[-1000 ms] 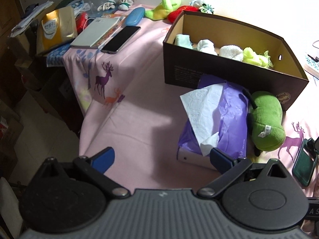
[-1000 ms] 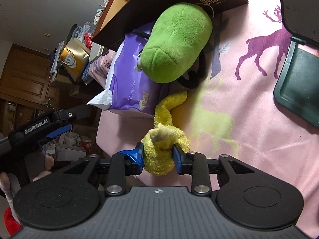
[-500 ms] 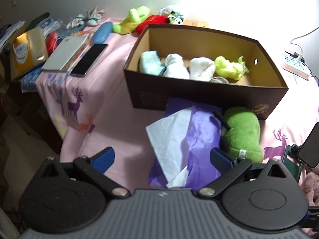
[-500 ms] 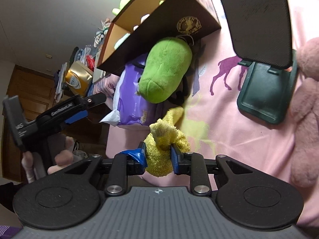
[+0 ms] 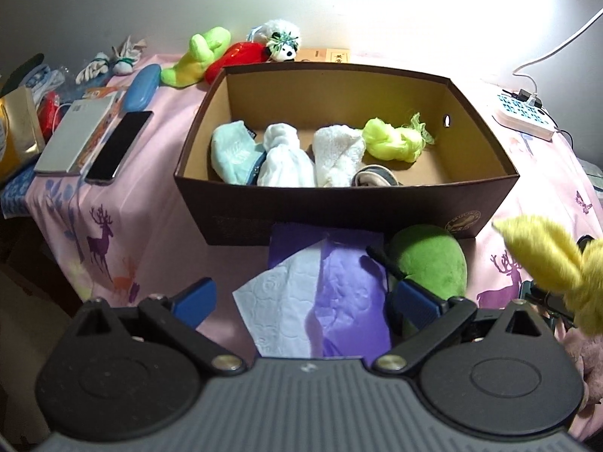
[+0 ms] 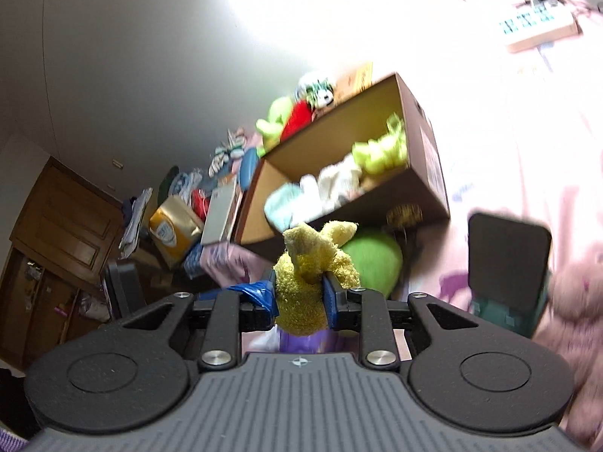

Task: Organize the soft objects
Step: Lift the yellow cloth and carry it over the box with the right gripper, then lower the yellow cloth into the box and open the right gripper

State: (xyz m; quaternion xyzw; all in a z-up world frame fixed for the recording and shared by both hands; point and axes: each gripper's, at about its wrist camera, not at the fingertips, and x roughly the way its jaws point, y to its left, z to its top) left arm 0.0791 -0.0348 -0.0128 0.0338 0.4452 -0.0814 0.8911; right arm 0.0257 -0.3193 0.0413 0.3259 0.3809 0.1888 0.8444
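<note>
My right gripper (image 6: pixel 299 295) is shut on a fuzzy yellow soft toy (image 6: pixel 309 271) and holds it in the air in front of the brown cardboard box (image 6: pixel 426 158). The toy also shows at the right edge of the left wrist view (image 5: pixel 554 260). The box (image 5: pixel 339 207) holds several rolled soft items, among them a lime bundle (image 5: pixel 395 141). My left gripper (image 5: pixel 301 297) is open and empty above a purple tissue pack (image 5: pixel 339 293). A green plush (image 5: pixel 429 260) lies against the box front.
More plush toys (image 5: pixel 199 56) lie behind the box. A phone (image 5: pixel 118 145), a notebook (image 5: pixel 71 135) and a blue case (image 5: pixel 137 88) are on the left. A power strip (image 5: pixel 524 116) sits at the right. A dark phone stand (image 6: pixel 508 260) and a pink plush (image 6: pixel 573 301) are at the right.
My right gripper has lifted the yellow toy off the pink cloth and swung up to face the box. My left gripper has pulled back and turned to face the box squarely.
</note>
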